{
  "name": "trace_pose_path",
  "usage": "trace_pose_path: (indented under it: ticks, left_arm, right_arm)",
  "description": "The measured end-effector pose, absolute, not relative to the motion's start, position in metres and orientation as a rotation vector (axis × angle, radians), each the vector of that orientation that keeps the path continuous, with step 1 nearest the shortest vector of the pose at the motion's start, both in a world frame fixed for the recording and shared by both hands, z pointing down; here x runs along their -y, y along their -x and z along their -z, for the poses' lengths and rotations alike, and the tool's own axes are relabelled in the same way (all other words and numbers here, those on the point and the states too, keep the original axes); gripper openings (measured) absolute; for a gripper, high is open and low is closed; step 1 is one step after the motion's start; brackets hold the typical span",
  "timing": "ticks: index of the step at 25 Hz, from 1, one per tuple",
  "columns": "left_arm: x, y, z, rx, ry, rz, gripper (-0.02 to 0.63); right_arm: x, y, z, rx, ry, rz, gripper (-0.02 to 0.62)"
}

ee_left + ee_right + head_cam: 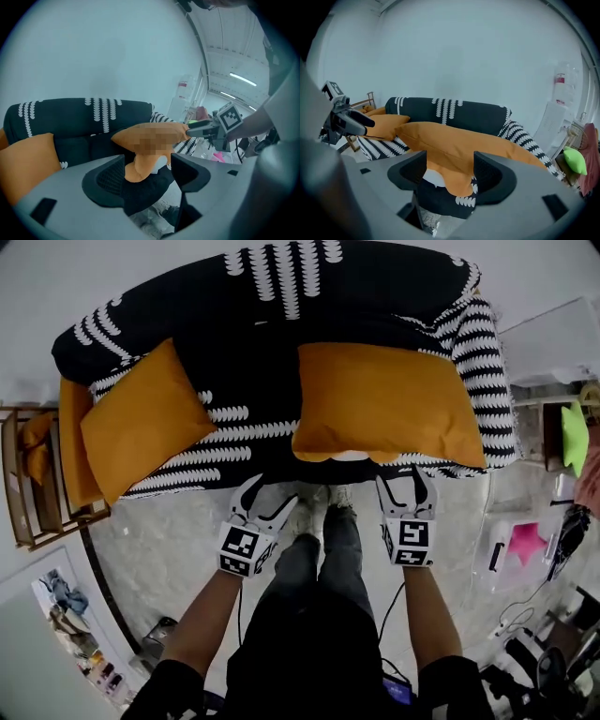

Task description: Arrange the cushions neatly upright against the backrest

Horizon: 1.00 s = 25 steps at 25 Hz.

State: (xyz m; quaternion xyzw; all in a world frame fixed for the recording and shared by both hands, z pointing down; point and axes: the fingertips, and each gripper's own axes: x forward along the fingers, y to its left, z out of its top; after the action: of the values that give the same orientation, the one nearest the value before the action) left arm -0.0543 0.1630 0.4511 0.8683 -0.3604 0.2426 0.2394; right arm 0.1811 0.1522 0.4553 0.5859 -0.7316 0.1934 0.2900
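A black sofa [281,343] with white patterning holds two orange cushions. The large cushion [384,404] lies flat on the right seat, its front edge hanging over the seat's front. A smaller cushion [141,418] lies tilted on the left seat. My left gripper [265,501] hovers open in front of the seat, left of the large cushion's near corner [140,164]. My right gripper [405,486] is open just before that cushion's front edge [459,180], and its jaws touch nothing. The sofa's backrest [454,112] stands bare behind.
A third orange cushion [75,442] stands at the sofa's left end beside a wooden rack [28,484]. On the right are a white shelf [548,343], a green object [574,432] and a white bin with a pink star [514,547]. Cables lie on the floor [511,620].
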Motion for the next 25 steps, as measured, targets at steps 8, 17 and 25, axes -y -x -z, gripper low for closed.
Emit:
trace_pose_path:
  ticks: [8, 17, 25]
  left_arm:
    - [-0.153, 0.021, -0.526, 0.917, -2.364, -0.743, 0.321]
    - [-0.142, -0.005, -0.565, 0.915, -2.341, -0.767, 0.327]
    - [-0.119, -0.028, -0.598, 0.845, -2.385, -0.826, 0.385]
  right_arm:
    - [-0.133, -0.193, -0.502, 1.942, -1.532, -0.570, 0.322]
    - [-0.124, -0.205, -0.506, 1.995, -1.513, -0.549, 0.301]
    - [-0.108, -0.201, -0.498, 2.042, -1.489, -0.516, 0.281]
